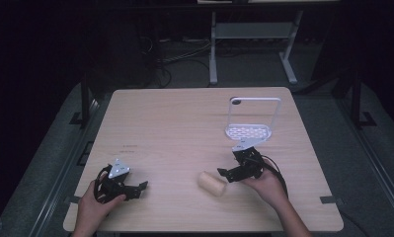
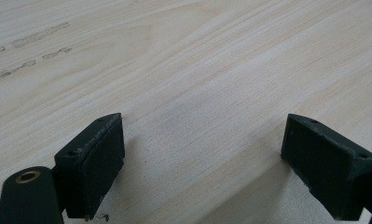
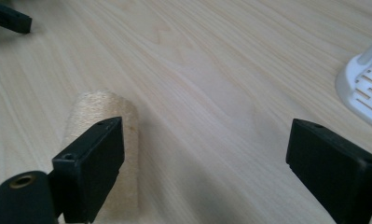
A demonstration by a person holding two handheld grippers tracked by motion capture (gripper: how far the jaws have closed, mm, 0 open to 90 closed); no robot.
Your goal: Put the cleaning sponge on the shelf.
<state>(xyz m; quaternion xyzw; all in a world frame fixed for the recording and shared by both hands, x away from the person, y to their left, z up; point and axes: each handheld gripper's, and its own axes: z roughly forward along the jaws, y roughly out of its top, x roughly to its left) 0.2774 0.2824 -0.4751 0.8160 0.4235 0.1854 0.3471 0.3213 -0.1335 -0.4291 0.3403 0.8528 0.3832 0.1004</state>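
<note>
The pale cylinder (image 1: 212,183) lies on its side on the tabletop (image 1: 175,128), toward the near edge and a little right of the middle; in the right gripper view the cylinder (image 3: 102,135) runs up from the bottom edge, its near end cut off by the frame and its lower flank hidden behind your left-hand jaw, so you cannot see its full length there; its surface looks rough, though what it is made of is hard to make out. Your right tool (image 1: 227,174) sits just right of the cylinder, jaws spread wide and holding nothing; one jaw overlaps the cylinder in its own view while the other stands well apart over bare wood; whether that near jaw touches the cylinder cannot be told. Behind the right tool stands the white rack (image 1: 250,127), its perforated base near the tool and its thin frame rising upright; the right gripper view cuts it off at the right edge, showing just a corner of the rack (image 3: 365,88). Your left tool (image 1: 135,189) rests near the front left corner, well apart from the cylinder, jaws spread over plain wood; its tip shows dark at the upper left of the right gripper view. Between the two tools the tabletop lies open; the middle and far left are open too; the floor beyond is too dark to read.
</note>
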